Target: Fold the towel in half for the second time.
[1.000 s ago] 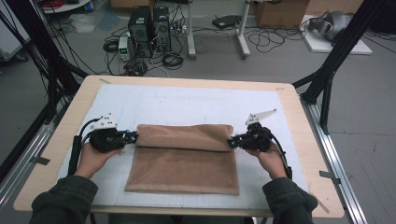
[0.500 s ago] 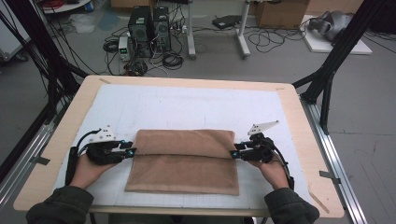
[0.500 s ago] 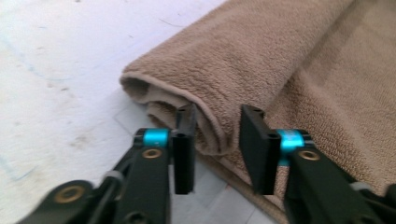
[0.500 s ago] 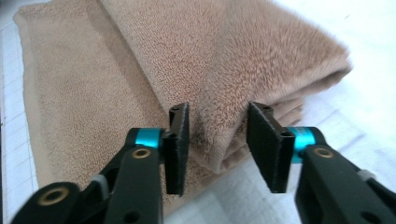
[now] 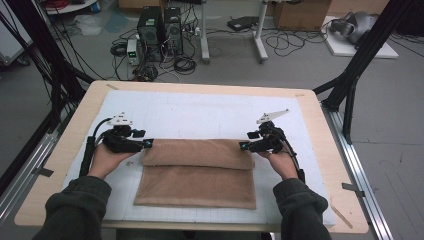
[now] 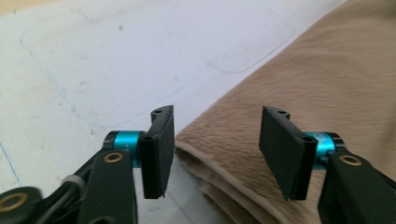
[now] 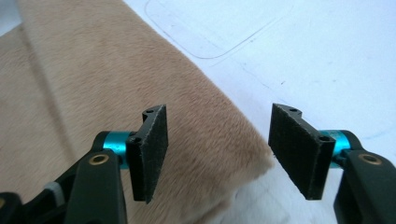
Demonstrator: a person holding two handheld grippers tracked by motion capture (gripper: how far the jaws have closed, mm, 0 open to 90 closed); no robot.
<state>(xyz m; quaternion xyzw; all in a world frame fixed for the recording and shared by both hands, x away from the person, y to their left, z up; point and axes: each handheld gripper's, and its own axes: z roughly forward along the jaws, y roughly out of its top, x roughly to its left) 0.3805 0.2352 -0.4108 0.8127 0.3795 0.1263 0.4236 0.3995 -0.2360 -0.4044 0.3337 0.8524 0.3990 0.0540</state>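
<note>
A tan towel [image 5: 197, 170] lies on the white mat [image 5: 200, 112], its far part folded toward the person over the near part. My left gripper [image 5: 149, 144] is at the left end of the folded layer, and its jaws have just been opening. In the left gripper view the gripper [image 6: 215, 154] stands open, with the towel's layered edge [image 6: 224, 182] under the gap, untouched by the pads. My right gripper [image 5: 243, 146] is at the fold's right end, its jaws likewise just opening. Its own view shows the gripper [image 7: 224, 154] open above the towel's corner [image 7: 210, 140].
The wooden table [image 5: 320, 130] has metal rails along both sides. Black frame posts [image 5: 360, 65] rise at its far corners. Computer towers [image 5: 160, 25] and cables sit on the floor beyond the far edge. Bare mat stretches behind the towel.
Both grippers held the fold's ends a second ago. They drew the fold slightly toward the person, then opened, let go and backed off outward. The towel lies folded.
</note>
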